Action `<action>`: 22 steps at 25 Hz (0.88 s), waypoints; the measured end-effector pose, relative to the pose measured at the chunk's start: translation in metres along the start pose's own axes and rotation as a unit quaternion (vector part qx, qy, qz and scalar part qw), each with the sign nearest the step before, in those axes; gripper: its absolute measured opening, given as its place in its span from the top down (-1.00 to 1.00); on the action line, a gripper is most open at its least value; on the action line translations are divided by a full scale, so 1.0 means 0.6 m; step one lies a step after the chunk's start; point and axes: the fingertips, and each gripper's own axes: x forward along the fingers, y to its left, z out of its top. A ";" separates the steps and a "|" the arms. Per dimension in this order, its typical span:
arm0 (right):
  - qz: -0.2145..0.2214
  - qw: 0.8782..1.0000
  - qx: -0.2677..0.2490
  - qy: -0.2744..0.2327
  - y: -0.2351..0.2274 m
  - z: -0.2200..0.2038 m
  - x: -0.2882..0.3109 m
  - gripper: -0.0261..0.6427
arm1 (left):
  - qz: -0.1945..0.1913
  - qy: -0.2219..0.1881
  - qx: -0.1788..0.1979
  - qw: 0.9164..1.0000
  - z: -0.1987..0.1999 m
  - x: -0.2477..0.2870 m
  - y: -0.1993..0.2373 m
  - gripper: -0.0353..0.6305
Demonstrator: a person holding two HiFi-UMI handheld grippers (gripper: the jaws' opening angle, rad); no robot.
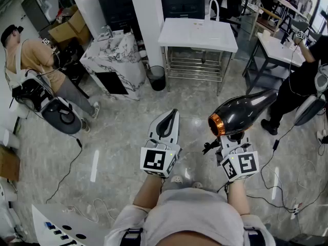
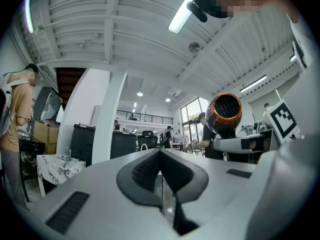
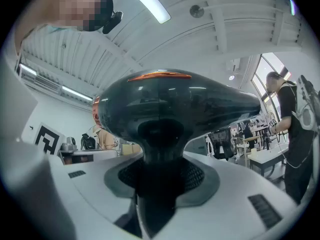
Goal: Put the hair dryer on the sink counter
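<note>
The hair dryer [image 1: 245, 111] is glossy black with an orange ring at its rear. It hangs above the floor, barrel level and pointing right. My right gripper [image 1: 231, 137] is shut on its handle; in the right gripper view the dryer [image 3: 170, 109] fills the middle and its handle [image 3: 159, 189] sits between the pads. My left gripper [image 1: 171, 115] is beside it on the left, shut and holding nothing. From the left gripper view the dryer [image 2: 225, 115] shows at the right. The white sink counter [image 1: 197, 35] with a faucet stands well ahead across the floor.
A marble-patterned counter [image 1: 115, 55] and a black bin [image 1: 158, 77] stand left of the sink counter. A person in a tan shirt [image 1: 31, 60] works at the left, another in black [image 1: 302, 81] at a second white table [image 1: 274, 47] on the right. Cables [image 1: 66, 168] trail over the floor.
</note>
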 end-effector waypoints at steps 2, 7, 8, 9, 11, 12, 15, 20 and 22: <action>0.000 1.000 0.002 0.000 0.000 -0.001 0.000 0.41 | -0.001 -0.001 -0.001 1.000 0.001 0.001 -0.001 0.86; 0.000 1.000 0.003 0.000 0.001 0.001 -0.004 0.41 | 0.000 0.000 0.004 1.000 0.004 -0.003 -0.003 0.86; 0.000 1.000 0.003 0.000 0.002 0.003 -0.004 0.41 | 0.001 0.000 0.004 1.000 0.006 -0.004 -0.003 0.86; 0.000 1.000 0.004 0.000 0.003 0.004 -0.003 0.41 | 0.001 0.000 0.003 1.000 0.007 -0.005 -0.001 0.86; 0.000 1.000 0.004 -0.001 0.008 0.007 -0.002 0.41 | 0.001 -0.001 0.001 1.000 0.010 -0.007 0.002 0.86; 0.000 1.000 0.004 -0.002 0.010 0.006 -0.001 0.41 | 0.001 -0.002 0.000 1.000 0.010 -0.009 0.004 0.86; -0.003 1.000 0.002 -0.001 0.018 -0.002 0.002 0.41 | -0.001 -0.003 -0.001 1.000 0.004 -0.012 0.012 0.86; -0.008 1.000 -0.001 -0.001 0.030 -0.009 0.019 0.41 | -0.006 -0.005 -0.004 1.000 -0.001 -0.009 0.036 0.86; -0.012 1.000 -0.003 0.000 0.030 -0.009 0.024 0.41 | -0.009 -0.006 -0.006 1.000 0.001 -0.005 0.041 0.86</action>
